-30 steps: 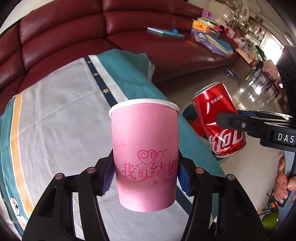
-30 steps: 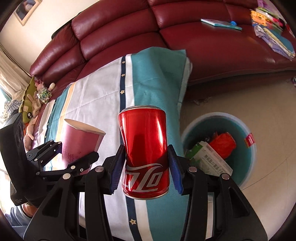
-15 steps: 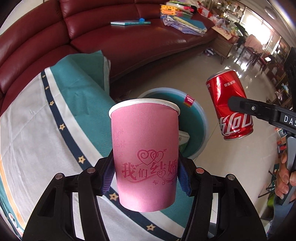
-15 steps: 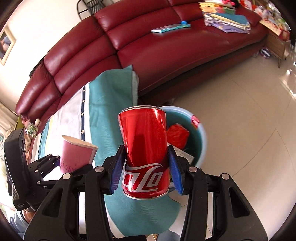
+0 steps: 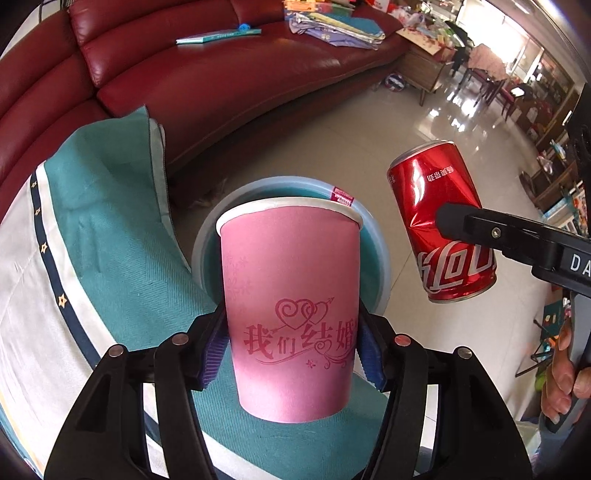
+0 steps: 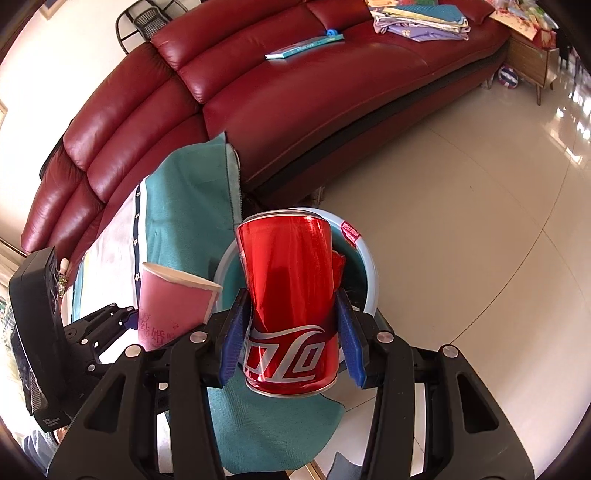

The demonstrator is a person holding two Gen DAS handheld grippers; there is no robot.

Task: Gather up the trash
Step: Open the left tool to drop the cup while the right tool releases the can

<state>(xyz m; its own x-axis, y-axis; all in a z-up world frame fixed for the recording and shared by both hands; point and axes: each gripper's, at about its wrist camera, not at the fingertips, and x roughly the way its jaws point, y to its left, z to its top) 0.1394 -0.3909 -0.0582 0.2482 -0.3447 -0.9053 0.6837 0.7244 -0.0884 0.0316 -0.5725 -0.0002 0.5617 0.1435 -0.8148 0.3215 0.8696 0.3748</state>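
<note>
My left gripper [image 5: 290, 349] is shut on a pink paper cup [image 5: 290, 295] with red hearts and Chinese writing, held upright above the table's edge, in front of a light blue bin [image 5: 380, 254]. My right gripper [image 6: 290, 341] is shut on a dented red cola can [image 6: 288, 295], held over the same bin [image 6: 369, 273], which holds a red wrapper [image 6: 338, 264]. The can [image 5: 441, 221] and the right gripper's finger [image 5: 491, 232] show at the right of the left wrist view. The cup [image 6: 173, 299] shows at the left of the right wrist view.
A table with a teal, white and navy striped cloth [image 5: 92, 240] lies left of the bin. A dark red leather sofa [image 6: 295, 92] curves behind, with a book [image 6: 304, 46] and stacked papers [image 6: 417, 16] on it. Pale tiled floor [image 6: 461, 221] spreads to the right.
Both grippers have swung right, off the table and toward the bin. The bin now sits directly behind the cup and the can. Both grips are unchanged.
</note>
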